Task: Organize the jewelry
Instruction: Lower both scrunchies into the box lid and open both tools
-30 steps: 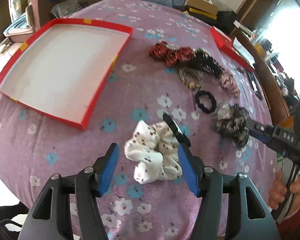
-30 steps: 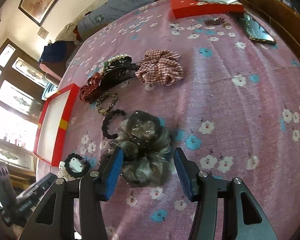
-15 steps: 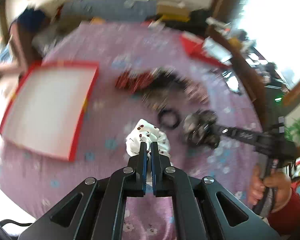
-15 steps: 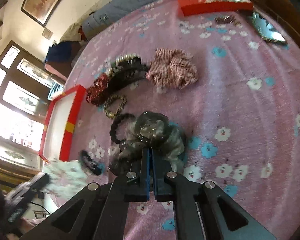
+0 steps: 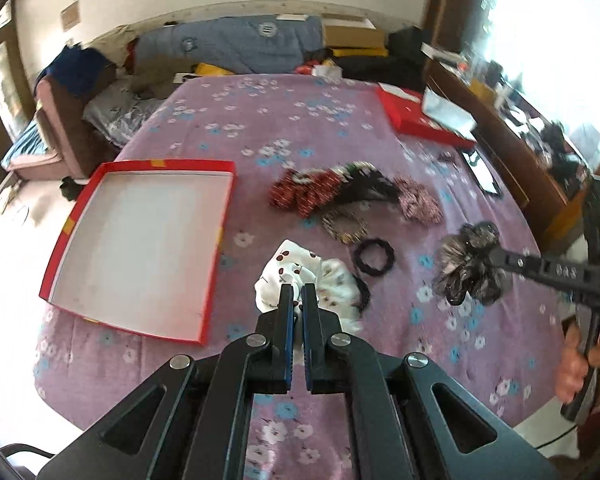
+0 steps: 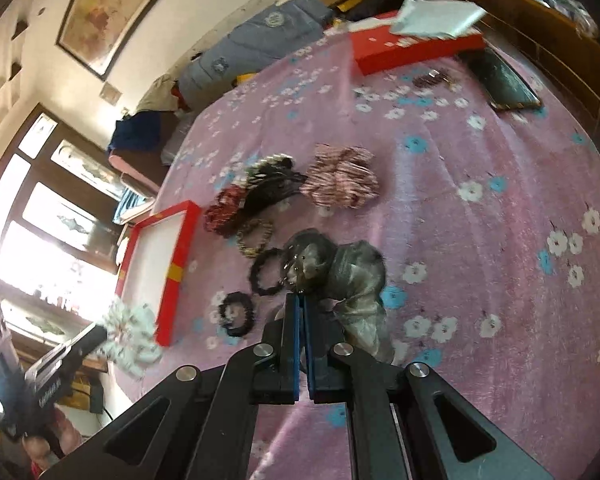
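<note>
Scrunchies hang pinched in both grippers, lifted off the cloth for carrying: the left gripper nips the white scrunchie, the right gripper the grey scrunchie. The red tray lies left, seemingly their destination.

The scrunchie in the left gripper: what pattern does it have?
White scrunchie with small dark red cherry-like spots, clearest in the left wrist view.

Each black tool has blue-padded fingers, silver screws and triangular cutouts.
</note>
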`<action>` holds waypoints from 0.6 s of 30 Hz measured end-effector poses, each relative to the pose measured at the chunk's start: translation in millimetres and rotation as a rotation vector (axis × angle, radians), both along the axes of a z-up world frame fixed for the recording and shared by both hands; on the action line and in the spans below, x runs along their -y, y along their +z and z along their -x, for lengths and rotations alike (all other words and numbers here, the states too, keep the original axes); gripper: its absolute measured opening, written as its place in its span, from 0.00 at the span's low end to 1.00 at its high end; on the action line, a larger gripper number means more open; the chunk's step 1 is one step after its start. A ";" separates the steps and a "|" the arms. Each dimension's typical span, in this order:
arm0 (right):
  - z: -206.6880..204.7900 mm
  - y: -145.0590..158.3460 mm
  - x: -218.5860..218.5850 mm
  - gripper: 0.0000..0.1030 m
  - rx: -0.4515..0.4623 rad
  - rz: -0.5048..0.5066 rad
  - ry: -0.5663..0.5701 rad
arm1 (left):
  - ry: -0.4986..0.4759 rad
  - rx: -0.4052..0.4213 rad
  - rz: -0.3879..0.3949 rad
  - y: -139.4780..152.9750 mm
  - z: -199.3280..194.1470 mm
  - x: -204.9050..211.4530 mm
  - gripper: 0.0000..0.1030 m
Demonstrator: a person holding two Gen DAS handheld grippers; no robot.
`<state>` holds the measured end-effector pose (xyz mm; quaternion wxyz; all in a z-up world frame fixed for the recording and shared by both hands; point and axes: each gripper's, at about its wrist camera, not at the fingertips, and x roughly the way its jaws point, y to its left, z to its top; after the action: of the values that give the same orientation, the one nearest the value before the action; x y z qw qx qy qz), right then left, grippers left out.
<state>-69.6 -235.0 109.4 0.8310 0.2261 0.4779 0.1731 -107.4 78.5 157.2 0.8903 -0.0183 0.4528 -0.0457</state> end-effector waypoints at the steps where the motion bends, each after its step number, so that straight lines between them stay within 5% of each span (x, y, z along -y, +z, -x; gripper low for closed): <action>1: -0.3 4.8 -7.2 0.03 0.017 0.006 0.016 | 0.014 0.004 0.000 2.5 -1.2 -4.4 0.03; 10: -21.7 18.9 -82.4 0.03 0.054 -0.028 0.175 | 0.163 0.020 -0.031 18.0 -15.4 -73.1 0.03; 18: -59.8 36.3 -188.2 0.04 0.103 0.011 0.274 | 0.258 -0.017 0.020 5.6 -86.5 -175.0 0.03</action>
<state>-9.7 -46.8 145.7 0.8242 0.1451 0.4620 0.2936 -20.9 253.5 162.8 0.8847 -0.0855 0.4537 0.0646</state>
